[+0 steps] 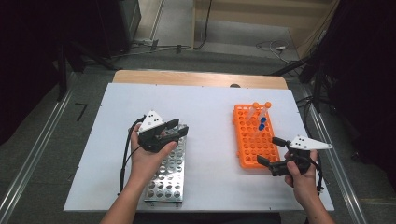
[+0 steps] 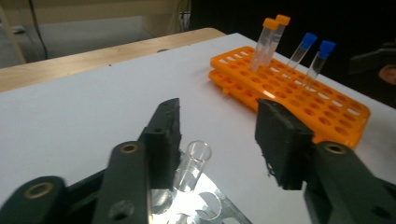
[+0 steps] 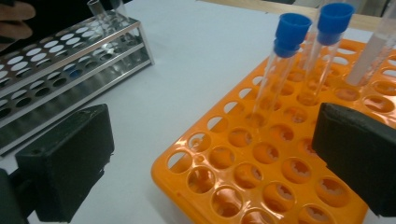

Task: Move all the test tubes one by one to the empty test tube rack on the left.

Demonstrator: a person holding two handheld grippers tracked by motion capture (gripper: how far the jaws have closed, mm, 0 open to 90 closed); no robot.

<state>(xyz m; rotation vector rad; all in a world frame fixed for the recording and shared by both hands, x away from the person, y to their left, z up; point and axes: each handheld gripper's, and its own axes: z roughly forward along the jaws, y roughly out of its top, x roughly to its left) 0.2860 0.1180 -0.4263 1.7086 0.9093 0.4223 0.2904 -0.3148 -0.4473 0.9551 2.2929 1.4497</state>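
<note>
White sheet over a wooden table, dark room behind, grey floor beyond. I find an open glass tube standing upright in the far end of the steel rack, left of centre in the high view. My left gripper sits over that end; its jaws stand apart with the tube between them, close to one pad, no pad pressing that I can see. The tube's long axis is vertical, so any lift goes straight up. My right gripper hovers at the near right edge of the orange rack, jaws wide, holding nothing. Four capped tubes occupy that rack's far rows; its near rows are free. Bare sheet lies between the racks. The left hand is nearer the tube.
</note>
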